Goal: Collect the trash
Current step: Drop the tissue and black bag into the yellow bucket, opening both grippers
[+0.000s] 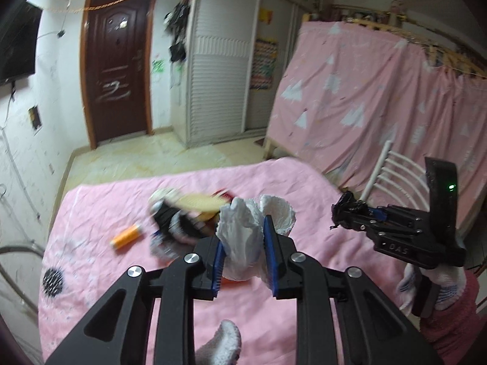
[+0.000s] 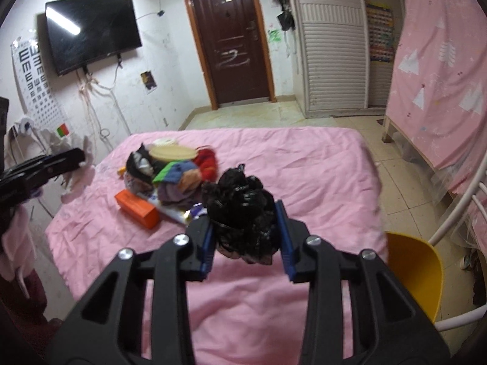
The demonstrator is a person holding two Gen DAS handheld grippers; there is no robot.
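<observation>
Lettering first: raised characters reading "DAS" sit on the black body of my right gripper (image 1: 341, 214), seen from the left wrist view. On the wall left of the dark TV (image 2: 91, 32) hangs an eye chart (image 2: 32, 70) with rows of the letter E turned various ways. White scrawl crosses the lower panel of the brown door (image 2: 232, 39); I cannot read it as words. The orange box (image 2: 137, 208) on the bed carries no print I can make out.

My left gripper (image 1: 245, 251) pinches a crumpled white tissue (image 1: 243, 237) between its blue pads; the wad bulges up above the fingertips and hangs a little below them, held over the pink bedsheet (image 1: 100, 200). My right gripper clamps a scrunched black plastic bag (image 2: 242, 210), which fills the gap between the pads and rises above them.

Beyond both claws, toward the far side of the bed, lies a heap of clutter (image 2: 173, 173): coloured cloth, a round cream lid, something red, with the orange box just beside it on the near left. An orange tube (image 1: 126, 235) lies apart on the sheet to the left of that pile. A yellow chair seat (image 2: 414, 270) stands off the bed's right edge.
</observation>
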